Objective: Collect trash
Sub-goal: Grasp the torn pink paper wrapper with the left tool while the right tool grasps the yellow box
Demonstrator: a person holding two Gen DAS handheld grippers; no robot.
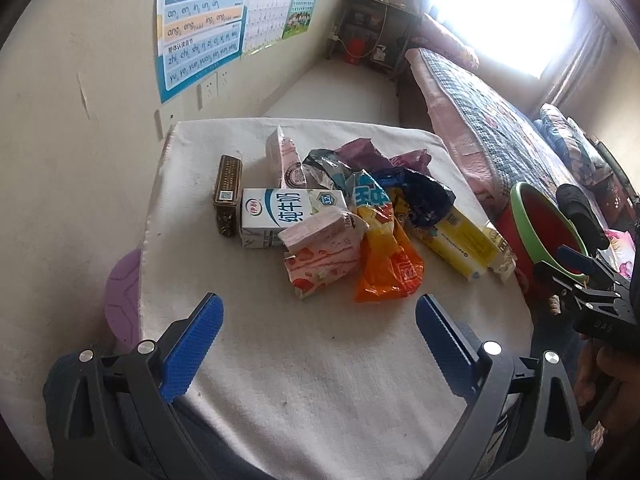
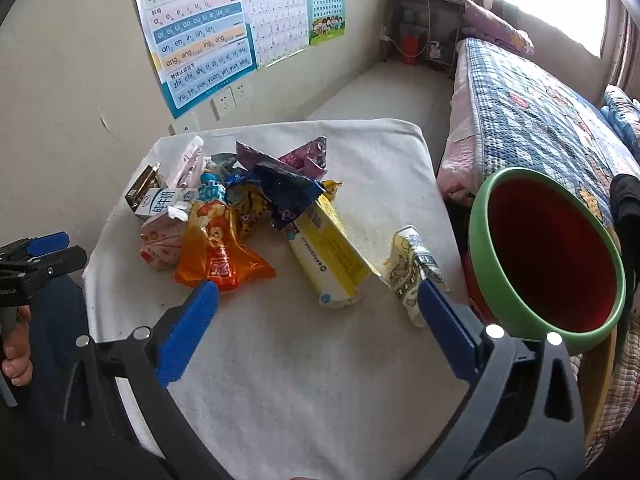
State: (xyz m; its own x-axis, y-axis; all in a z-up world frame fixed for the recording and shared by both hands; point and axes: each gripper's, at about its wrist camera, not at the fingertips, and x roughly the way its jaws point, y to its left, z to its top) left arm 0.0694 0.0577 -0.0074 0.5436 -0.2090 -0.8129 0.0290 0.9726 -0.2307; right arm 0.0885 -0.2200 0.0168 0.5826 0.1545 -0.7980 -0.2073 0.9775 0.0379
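Observation:
A heap of trash lies on a table under a white cloth (image 1: 320, 360) (image 2: 304, 360): a white milk carton (image 1: 280, 212) (image 2: 160, 200), a pink crushed carton (image 1: 320, 256) (image 2: 160, 244), an orange wrapper (image 1: 388, 268) (image 2: 220, 256), a yellow pack (image 1: 460, 240) (image 2: 332, 256), a dark blue wrapper (image 1: 424, 196) (image 2: 288, 196) and a small crumpled carton (image 2: 412, 268). My left gripper (image 1: 320, 316) hovers open over the near cloth, short of the heap. My right gripper (image 2: 316, 304) is open too, its right finger beside the crumpled carton.
A green-rimmed red bin (image 2: 548, 256) (image 1: 544, 232) stands off the table's right edge. Beyond it runs a bed with a checked quilt (image 2: 540, 120). Posters (image 1: 200, 28) hang on the wall at left. A purple stool (image 1: 124, 296) pokes out at the table's left.

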